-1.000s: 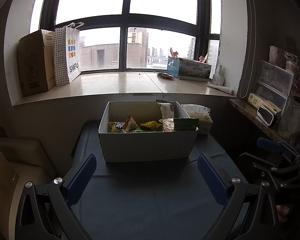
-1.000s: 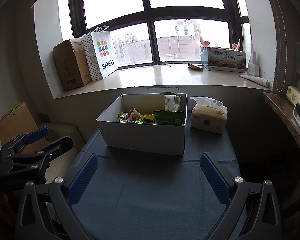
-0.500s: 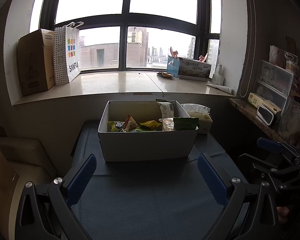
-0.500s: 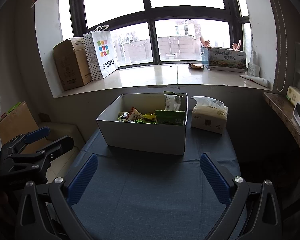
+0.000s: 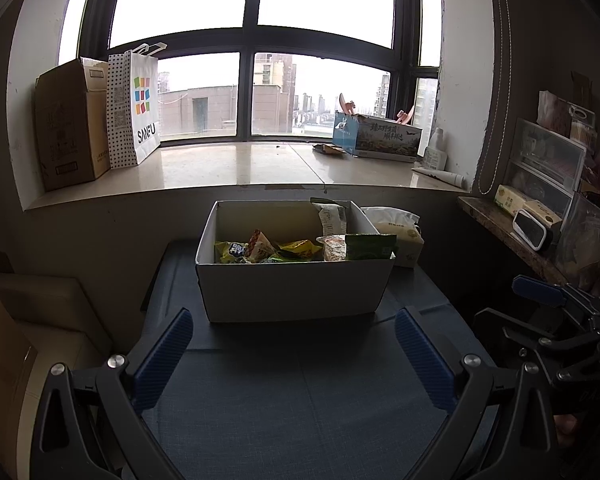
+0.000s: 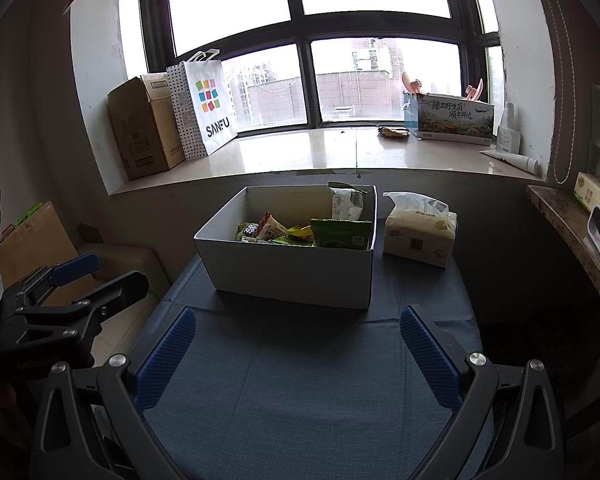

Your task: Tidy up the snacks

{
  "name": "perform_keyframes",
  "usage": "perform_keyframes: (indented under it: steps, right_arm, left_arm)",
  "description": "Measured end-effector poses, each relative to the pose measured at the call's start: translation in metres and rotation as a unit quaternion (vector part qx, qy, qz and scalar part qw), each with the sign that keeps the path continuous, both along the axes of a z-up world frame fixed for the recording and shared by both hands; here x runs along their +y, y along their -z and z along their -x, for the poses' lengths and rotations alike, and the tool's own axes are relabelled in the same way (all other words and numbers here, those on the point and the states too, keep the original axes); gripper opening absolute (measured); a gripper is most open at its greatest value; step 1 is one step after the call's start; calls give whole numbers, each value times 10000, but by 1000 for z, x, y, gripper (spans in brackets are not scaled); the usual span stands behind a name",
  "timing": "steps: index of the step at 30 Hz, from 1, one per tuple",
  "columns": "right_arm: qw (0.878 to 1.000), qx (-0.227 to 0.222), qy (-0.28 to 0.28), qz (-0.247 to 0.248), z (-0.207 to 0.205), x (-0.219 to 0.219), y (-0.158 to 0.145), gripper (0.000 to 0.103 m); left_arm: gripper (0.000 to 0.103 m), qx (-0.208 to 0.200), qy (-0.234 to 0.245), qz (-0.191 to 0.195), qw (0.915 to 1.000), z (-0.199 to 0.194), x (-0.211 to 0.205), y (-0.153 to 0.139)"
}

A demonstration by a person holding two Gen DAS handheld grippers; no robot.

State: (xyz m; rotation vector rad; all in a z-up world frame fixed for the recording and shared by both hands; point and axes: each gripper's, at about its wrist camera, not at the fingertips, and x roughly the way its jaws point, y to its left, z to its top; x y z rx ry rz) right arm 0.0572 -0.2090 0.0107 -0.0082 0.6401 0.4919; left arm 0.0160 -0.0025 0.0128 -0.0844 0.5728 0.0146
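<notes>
On the window sill behind the table, a brown carton [image 5: 70,128] and a white paper bag [image 5: 136,106] are seen at the left end, and a printed box [image 5: 378,136] is seen toward the right end. The left gripper [image 5: 296,354] is held over the near part of the table [image 5: 300,400], its jaws spread wide apart with nothing between them. A white box [image 5: 296,284] is placed at the far middle of the table, and snack packets [image 5: 268,246] are piled inside it, with a green packet [image 5: 370,246] stood against its right wall. A tissue pack [image 6: 418,230] is set just beside the box, at the far right corner of the table. The right gripper [image 6: 298,354] is likewise held over the near edge, jaws wide apart and empty
</notes>
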Motion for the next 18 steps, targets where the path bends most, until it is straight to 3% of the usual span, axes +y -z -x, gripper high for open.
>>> perform_keyframes:
  steps: [18]
  right_arm:
    - [10000,28,0,36,1,2,3,103]
  left_arm:
    - [103,-58,78,-27,9999,3,-1,-3]
